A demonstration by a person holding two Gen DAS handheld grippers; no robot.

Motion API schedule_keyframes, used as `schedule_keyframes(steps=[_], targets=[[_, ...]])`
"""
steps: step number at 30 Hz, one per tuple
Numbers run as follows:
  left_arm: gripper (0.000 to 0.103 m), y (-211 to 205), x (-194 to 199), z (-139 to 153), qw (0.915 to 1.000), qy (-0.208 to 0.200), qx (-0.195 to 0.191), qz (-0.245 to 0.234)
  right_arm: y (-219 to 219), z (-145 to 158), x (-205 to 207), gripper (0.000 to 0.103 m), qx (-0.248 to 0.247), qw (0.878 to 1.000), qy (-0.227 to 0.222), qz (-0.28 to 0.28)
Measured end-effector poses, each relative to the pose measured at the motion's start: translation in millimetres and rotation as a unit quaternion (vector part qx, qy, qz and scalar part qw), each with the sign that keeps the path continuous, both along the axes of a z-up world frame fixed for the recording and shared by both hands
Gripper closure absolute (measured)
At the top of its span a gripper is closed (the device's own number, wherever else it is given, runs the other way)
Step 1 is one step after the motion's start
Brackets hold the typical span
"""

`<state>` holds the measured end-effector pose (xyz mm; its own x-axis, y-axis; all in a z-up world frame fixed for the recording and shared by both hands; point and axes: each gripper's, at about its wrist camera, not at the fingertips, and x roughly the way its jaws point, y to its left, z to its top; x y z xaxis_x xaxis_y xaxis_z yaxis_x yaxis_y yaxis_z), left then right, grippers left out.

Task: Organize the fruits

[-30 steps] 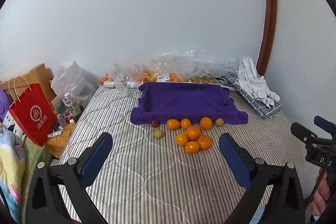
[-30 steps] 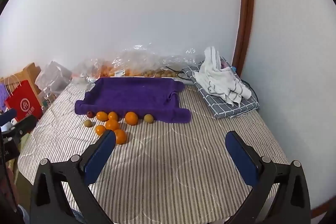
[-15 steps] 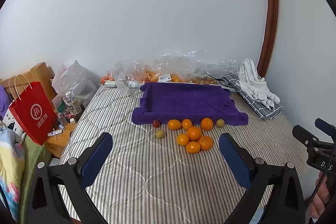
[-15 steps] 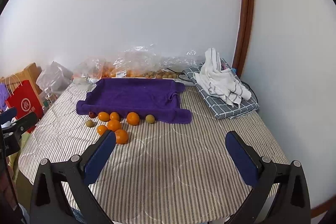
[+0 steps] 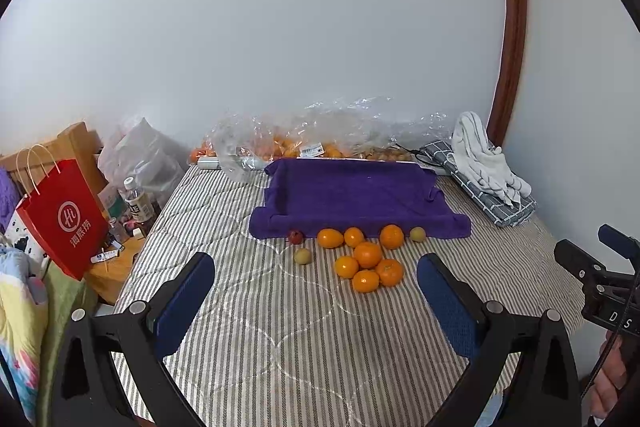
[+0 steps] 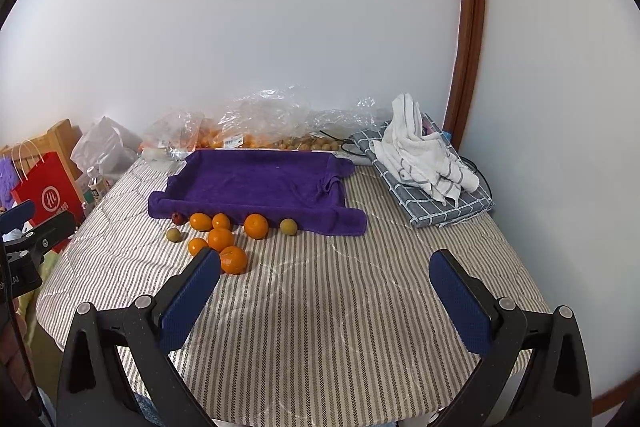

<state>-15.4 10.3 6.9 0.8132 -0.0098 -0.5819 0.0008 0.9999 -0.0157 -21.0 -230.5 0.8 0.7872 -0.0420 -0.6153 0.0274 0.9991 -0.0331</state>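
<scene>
Hovering over the grey-and-white striped quilted mattress [image 5: 280, 339], the left gripper [image 5: 316, 291] has its blue-padded fingers [image 5: 182, 301] spread wide, nothing between them; the right gripper [image 6: 326, 291] likewise spread and empty, low in its frame. Cluster of round orange citrus fruits [image 5: 366, 259] lies at frame centre in the left view, with two small greenish-yellow fruits [image 5: 303, 255] and one small dark red fruit [image 5: 295, 236] beside it. All sit just in front of the purple towel-lined tray [image 5: 352, 195]. Clear plastic bags of fruit [image 5: 304, 143] line the wall behind. Red paper shopping bag [image 5: 60, 219] at left edge.
</scene>
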Motion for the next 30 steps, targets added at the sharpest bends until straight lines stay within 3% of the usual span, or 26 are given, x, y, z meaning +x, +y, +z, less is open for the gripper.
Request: schedule_keyframes(steps=[30], targets=[[0.001, -3.9, 0.4, 1.3, 1.0000, 0.001, 0.002, 0.000, -0.6, -3.2, -1.8, 0.001, 0.001, 1.000, 0.002, -0.001]])
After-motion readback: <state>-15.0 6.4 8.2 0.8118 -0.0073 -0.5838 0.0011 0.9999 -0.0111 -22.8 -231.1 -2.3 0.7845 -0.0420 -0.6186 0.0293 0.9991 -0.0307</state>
